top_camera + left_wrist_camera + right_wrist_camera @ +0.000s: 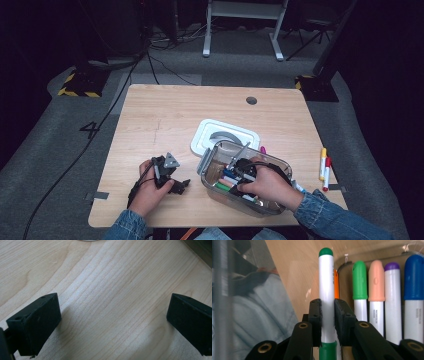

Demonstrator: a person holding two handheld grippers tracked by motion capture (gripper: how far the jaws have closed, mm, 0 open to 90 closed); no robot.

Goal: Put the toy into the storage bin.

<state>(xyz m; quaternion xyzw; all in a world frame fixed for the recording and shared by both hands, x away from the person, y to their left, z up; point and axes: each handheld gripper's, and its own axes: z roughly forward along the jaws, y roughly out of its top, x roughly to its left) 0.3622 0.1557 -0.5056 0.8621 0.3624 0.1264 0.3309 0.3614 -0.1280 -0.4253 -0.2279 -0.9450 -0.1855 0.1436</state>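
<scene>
A clear plastic box (210, 165) stands on the wooden table (165, 110) and holds several markers. My right gripper (240, 172) reaches down into it. In the right gripper view my right gripper (327, 312) is shut on a white marker with a green cap (326, 285), its pads pressing the barrel. Beside it lie markers with green (359, 277), peach (376, 280), purple (392, 267) and blue (415, 277) caps. My left gripper (172, 182) rests on the table left of the box. In its own view the left gripper (113, 315) is open over bare wood.
The box's white lid (225, 135) lies on the table just behind the box. Two loose markers (324, 165) with yellow and red caps lie near the right edge. A pink marker tip (263, 149) shows behind the box. A round cable hole (251, 100) sits near the far edge.
</scene>
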